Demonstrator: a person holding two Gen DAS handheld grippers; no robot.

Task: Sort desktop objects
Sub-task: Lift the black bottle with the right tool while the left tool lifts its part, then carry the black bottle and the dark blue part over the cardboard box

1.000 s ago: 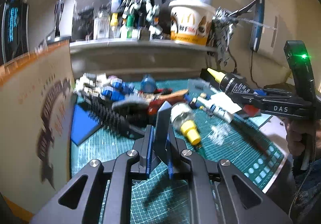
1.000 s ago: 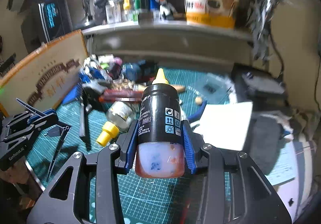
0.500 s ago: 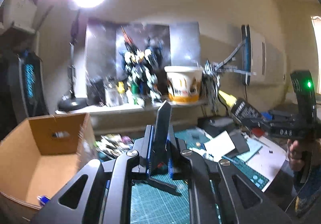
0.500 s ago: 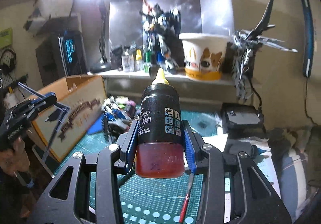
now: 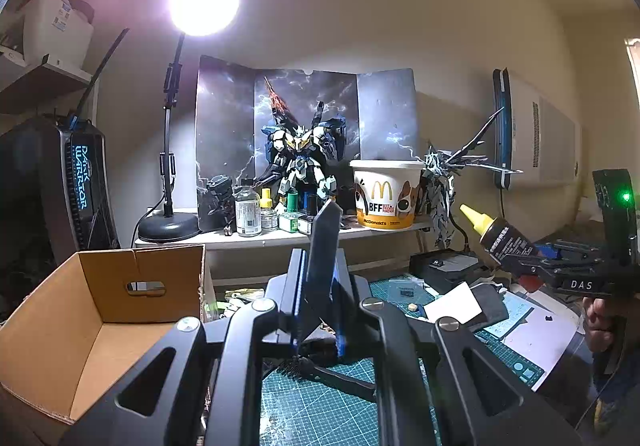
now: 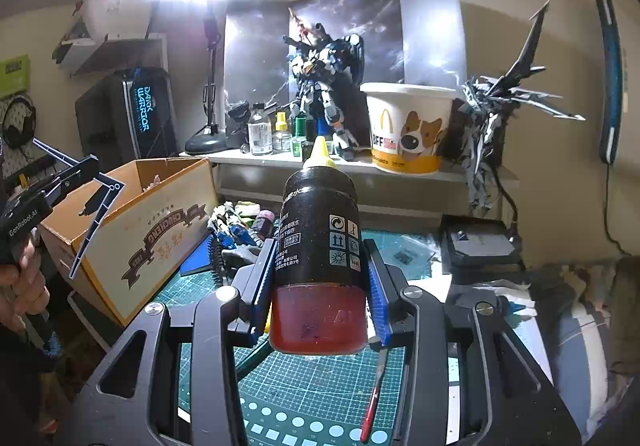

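My left gripper (image 5: pixel 320 264) is shut on a flat dark grey-blue model part (image 5: pixel 325 234) that stands upright between its pads, above the green cutting mat (image 5: pixel 320 410). In the right wrist view this gripper (image 6: pixel 82 171) hangs over the near corner of the open cardboard box (image 6: pixel 160 234), with the angular part (image 6: pixel 98 222) dangling from it. My right gripper (image 6: pixel 319 258) is shut on a black bottle (image 6: pixel 318 206) with a yellow nozzle and red liquid at its base. The bottle (image 5: pixel 506 242) also shows at the right of the left wrist view.
The box (image 5: pixel 80 310) stands open at the mat's left edge. A pile of model parts (image 6: pixel 240 226) lies behind it. A red-handled tool (image 6: pixel 372 402) lies on the mat. The shelf (image 5: pixel 280 238) carries a robot model, small bottles, a paper bucket (image 5: pixel 386 194) and a lamp.
Both grippers have risen off the mat with their objects still held. The views tilted up from the clutter to the shelf and wall. The box's open inside came into view.
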